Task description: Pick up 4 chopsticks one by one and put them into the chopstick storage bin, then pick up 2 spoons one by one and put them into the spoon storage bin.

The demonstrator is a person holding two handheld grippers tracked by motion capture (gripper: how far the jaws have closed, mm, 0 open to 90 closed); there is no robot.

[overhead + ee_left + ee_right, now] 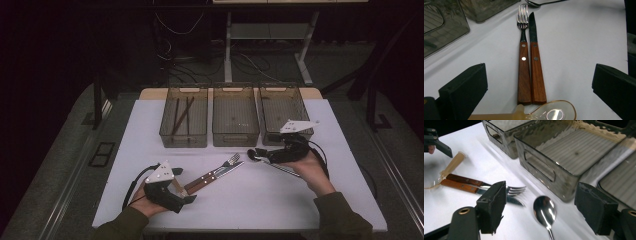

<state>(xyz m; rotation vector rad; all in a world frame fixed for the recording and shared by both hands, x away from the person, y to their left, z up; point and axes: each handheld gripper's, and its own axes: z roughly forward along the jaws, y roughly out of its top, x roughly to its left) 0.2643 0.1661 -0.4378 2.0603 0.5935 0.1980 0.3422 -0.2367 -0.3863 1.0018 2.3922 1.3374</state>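
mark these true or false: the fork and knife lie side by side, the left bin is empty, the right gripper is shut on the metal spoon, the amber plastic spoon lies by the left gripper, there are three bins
1. The fork and knife lie side by side: true.
2. The left bin is empty: false, it holds dark sticks, seemingly chopsticks.
3. The right gripper is shut on the metal spoon: false, its jaws stand open with the spoon's bowl between them.
4. The amber plastic spoon lies by the left gripper: true.
5. Three bins stand in a row: true.
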